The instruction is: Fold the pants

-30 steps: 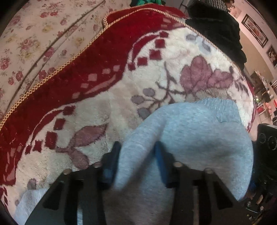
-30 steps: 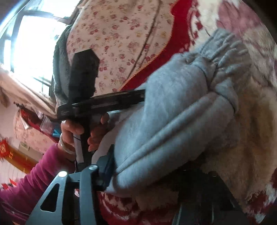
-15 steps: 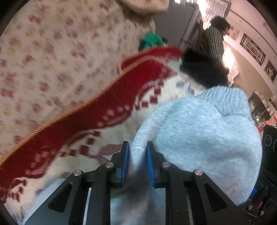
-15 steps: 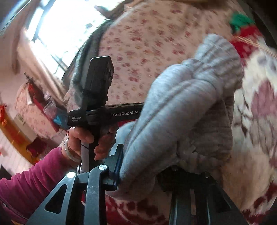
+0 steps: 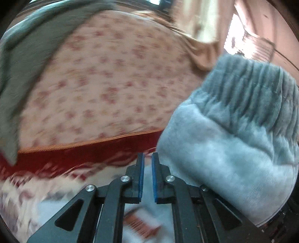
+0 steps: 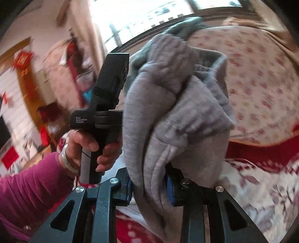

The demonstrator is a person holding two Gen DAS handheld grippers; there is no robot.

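Note:
The grey fleece pants (image 6: 173, 115) hang bunched in the air, ribbed waistband up, clamped low between my right gripper (image 6: 149, 188) pads. In the left wrist view the pants (image 5: 229, 145) fill the right side, just right of my left gripper (image 5: 147, 175). The left jaws stand nearly closed with a narrow gap and nothing shows between them. The person's left hand (image 6: 89, 149) holds the left gripper handle beside the pants.
A red and cream patterned blanket (image 5: 61, 158) lies below. A floral cover (image 5: 104, 89) rises behind it, with a grey-green cloth (image 5: 22, 61) at upper left. A printed sheet (image 5: 142, 226) lies under the left gripper. A window (image 6: 149, 13) is behind.
Both grippers have risen and tilted up, lifting the pants off the blanket. The left jaws closed further and the pants cloth slipped out from between them to the right.

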